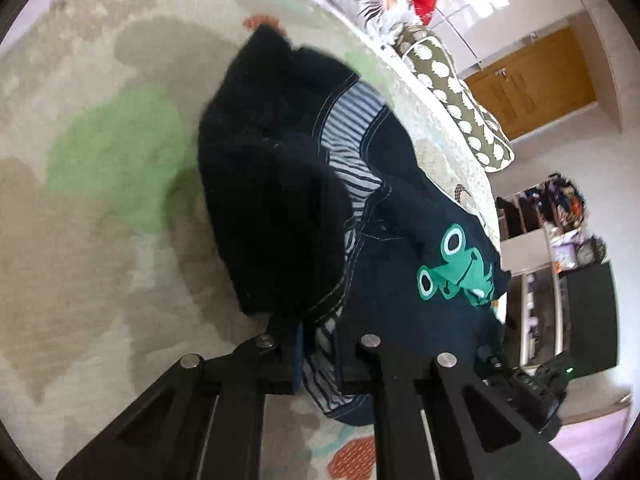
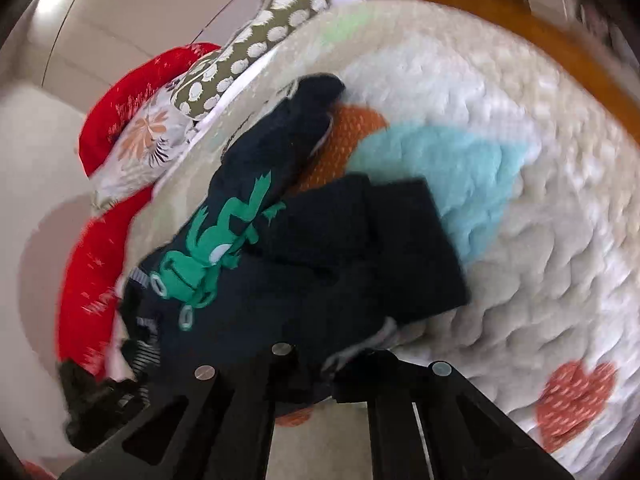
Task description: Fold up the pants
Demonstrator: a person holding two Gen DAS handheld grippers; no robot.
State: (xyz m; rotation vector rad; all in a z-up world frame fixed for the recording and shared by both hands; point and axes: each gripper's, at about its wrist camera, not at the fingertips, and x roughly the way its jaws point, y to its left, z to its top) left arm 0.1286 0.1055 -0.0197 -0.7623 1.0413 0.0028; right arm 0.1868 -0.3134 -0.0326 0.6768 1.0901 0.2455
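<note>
Presently the pants (image 1: 280, 184), dark navy with a green frog print (image 1: 456, 268) and a striped lining (image 1: 352, 148) showing at the waistband, lie bunched and partly doubled over on the patterned quilt (image 1: 100, 160) of the bed, near its edge. Your left gripper (image 1: 320, 344) has its jaws drawn close on the striped waistband edge, cloth visibly pinched between them. Your right gripper (image 2: 320, 360) likewise has its jaws nearly together with dark fabric and a pale hem caught between; how much thickness it holds I cannot tell, since the cloth hides the tips. In the right wrist view the legs (image 2: 384, 240) are stacked unevenly, one cuff offset from the other. Beyond the garment, a spotted bolster (image 1: 460, 92) and a red cushion (image 2: 100, 112) sit along the far side of the bed. Risks, in my judgement: the two grips sit on different layers, so pulling outward may skew the fold instead of squaring it; the bunched upper part could drag and roll under; and working this near the edge, a loose leg could slide off the quilt.
</note>
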